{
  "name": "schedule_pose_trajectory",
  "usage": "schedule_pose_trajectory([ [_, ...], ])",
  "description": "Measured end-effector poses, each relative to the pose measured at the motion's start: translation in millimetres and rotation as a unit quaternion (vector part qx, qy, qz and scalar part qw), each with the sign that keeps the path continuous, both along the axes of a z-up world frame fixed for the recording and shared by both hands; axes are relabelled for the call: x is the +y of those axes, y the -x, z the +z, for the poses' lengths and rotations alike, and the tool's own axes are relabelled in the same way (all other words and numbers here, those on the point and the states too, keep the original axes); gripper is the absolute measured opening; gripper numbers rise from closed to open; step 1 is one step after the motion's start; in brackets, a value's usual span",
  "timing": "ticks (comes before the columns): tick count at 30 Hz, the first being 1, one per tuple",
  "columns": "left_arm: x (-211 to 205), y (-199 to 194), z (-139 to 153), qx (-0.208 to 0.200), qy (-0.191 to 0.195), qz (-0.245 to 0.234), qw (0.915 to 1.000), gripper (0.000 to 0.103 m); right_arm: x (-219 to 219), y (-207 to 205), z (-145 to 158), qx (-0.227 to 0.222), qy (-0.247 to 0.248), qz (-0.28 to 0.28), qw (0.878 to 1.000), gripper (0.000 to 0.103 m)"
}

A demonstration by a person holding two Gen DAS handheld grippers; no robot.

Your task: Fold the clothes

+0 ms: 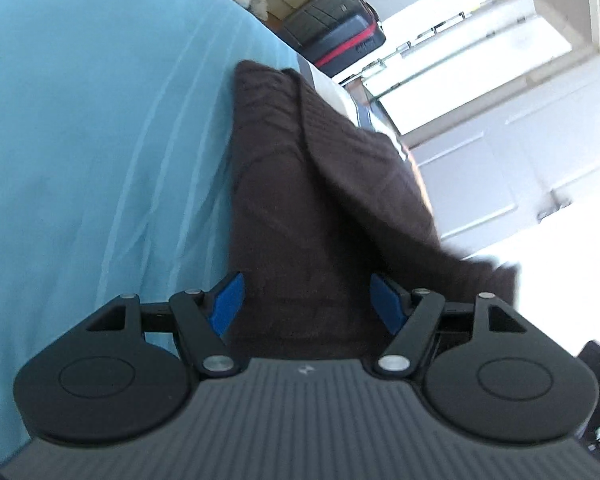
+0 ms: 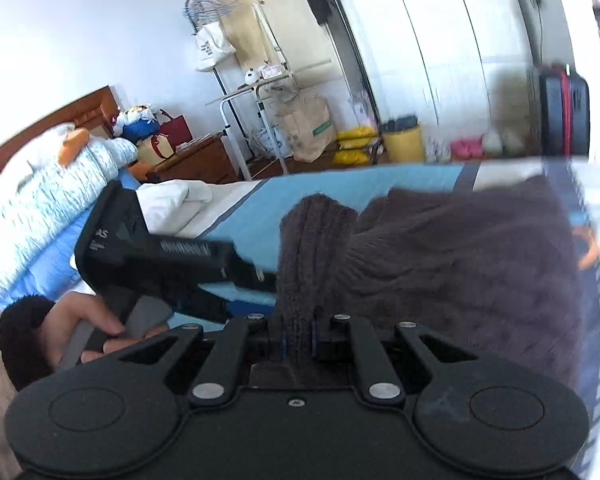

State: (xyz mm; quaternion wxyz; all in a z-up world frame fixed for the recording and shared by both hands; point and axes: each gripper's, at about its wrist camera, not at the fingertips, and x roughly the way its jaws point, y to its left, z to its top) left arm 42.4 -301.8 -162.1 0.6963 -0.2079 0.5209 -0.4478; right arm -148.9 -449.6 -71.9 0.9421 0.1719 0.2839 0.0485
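A dark brown knitted garment (image 1: 300,184) lies on a light blue bed sheet (image 1: 100,140), one side folded over the other. My left gripper (image 1: 307,300) is open, its blue pads (image 1: 228,300) spread on either side of the garment's near end, not closed on it. In the right wrist view my right gripper (image 2: 298,338) is shut on a bunched ridge of the same brown garment (image 2: 460,264), which rises between the jaws. The left gripper (image 2: 156,260) and the hand holding it show at the left of that view.
A black and red suitcase (image 1: 340,28) stands beyond the bed by white wardrobe doors (image 1: 500,152). In the right wrist view a blue quilt (image 2: 40,200), white pillow (image 2: 172,200), wooden nightstand (image 2: 196,160), metal rack (image 2: 252,112), bags and a yellow bin (image 2: 404,142) line the far side.
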Motion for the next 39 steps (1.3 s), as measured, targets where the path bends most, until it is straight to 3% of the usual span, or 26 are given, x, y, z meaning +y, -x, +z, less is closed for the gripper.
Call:
schedule_pose_trajectory([
  [3, 2, 2, 3, -0.009, 0.002, -0.006, 0.9999, 0.067, 23, -12, -12, 0.029, 0.039, 0.054, 0.997, 0.014],
  [7, 1, 4, 11, -0.033, 0.020, -0.003, 0.9993, 0.067, 42, -18, -12, 0.032, 0.066, 0.092, 0.993, 0.014],
  [13, -11, 15, 23, -0.080, 0.028, -0.026, 0.9960, 0.069, 37, -24, -31, 0.079, 0.113, 0.055, 0.989, 0.014],
  [15, -19, 22, 23, -0.093, 0.006, -0.050, 0.9944, 0.069, 37, -21, -29, 0.075, 0.114, 0.054, 0.989, 0.014],
  [17, -32, 26, 14, -0.078, -0.024, -0.088, 0.9927, 0.069, 39, -20, -25, 0.075, 0.129, 0.053, 0.987, 0.016],
  [20, -43, 28, -2, -0.056, -0.048, -0.098, 0.9924, 0.069, 38, -14, -15, 0.093, 0.153, 0.050, 0.982, 0.031],
  [22, -44, 29, 0, -0.058, -0.051, -0.094, 0.9926, 0.067, 33, 6, -1, 0.091, 0.162, 0.044, 0.982, 0.052],
  [24, -42, 33, 7, -0.073, -0.069, -0.089, 0.9910, 0.066, 26, 30, 17, 0.090, 0.193, 0.005, 0.977, 0.068],
  [26, -44, 38, 9, -0.089, -0.087, -0.091, 0.9880, 0.066, 13, 52, 34, 0.084, 0.207, -0.047, 0.974, 0.068],
  [29, -50, 48, 11, -0.125, -0.107, -0.097, 0.9815, 0.066, -24, 68, 42, 0.112, 0.143, -0.131, 0.975, 0.070],
  [31, -49, 55, 10, -0.150, -0.121, -0.096, 0.9764, 0.066, -50, 68, 32, 0.151, 0.082, -0.177, 0.969, 0.070],
  [35, -51, 65, 13, -0.183, -0.137, -0.099, 0.9684, 0.069, -83, 59, 4, 0.165, -0.025, -0.220, 0.961, 0.070],
  [37, -45, 61, 10, -0.175, -0.133, -0.098, 0.9705, 0.070, -87, 49, -10, 0.175, -0.052, -0.224, 0.957, 0.074],
  [39, -40, 58, 8, -0.164, -0.130, -0.094, 0.9733, 0.073, -78, 42, -21, 0.207, -0.015, -0.206, 0.956, 0.075],
])
